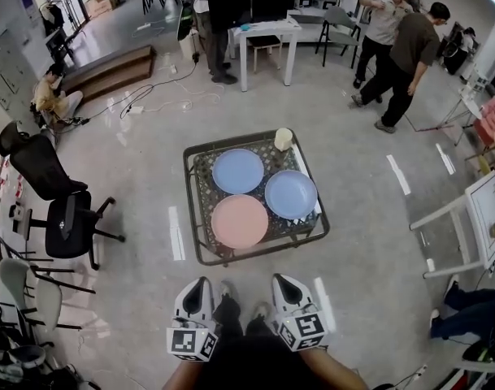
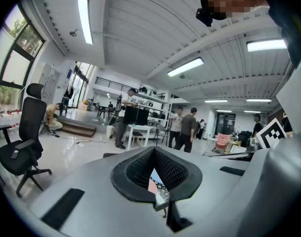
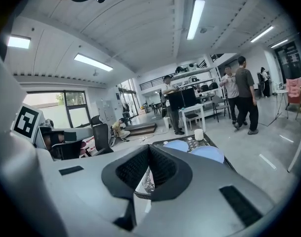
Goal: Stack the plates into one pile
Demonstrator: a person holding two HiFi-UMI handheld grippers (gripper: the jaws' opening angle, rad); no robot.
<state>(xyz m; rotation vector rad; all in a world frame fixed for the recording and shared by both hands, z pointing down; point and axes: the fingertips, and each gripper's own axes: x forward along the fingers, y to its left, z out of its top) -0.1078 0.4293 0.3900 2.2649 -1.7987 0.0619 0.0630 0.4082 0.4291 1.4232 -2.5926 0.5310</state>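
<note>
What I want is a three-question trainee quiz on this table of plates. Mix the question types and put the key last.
1. Multiple choice: how many plates lie on the low table? A two, B three, C four.
2. True or false: the plates are already stacked in one pile.
3. Fill in: the plate nearest the left gripper and right gripper is ___ in colour.
Key: 1 B, one pink plate and two blue plates. 2 false, they lie side by side. 3 pink.
</note>
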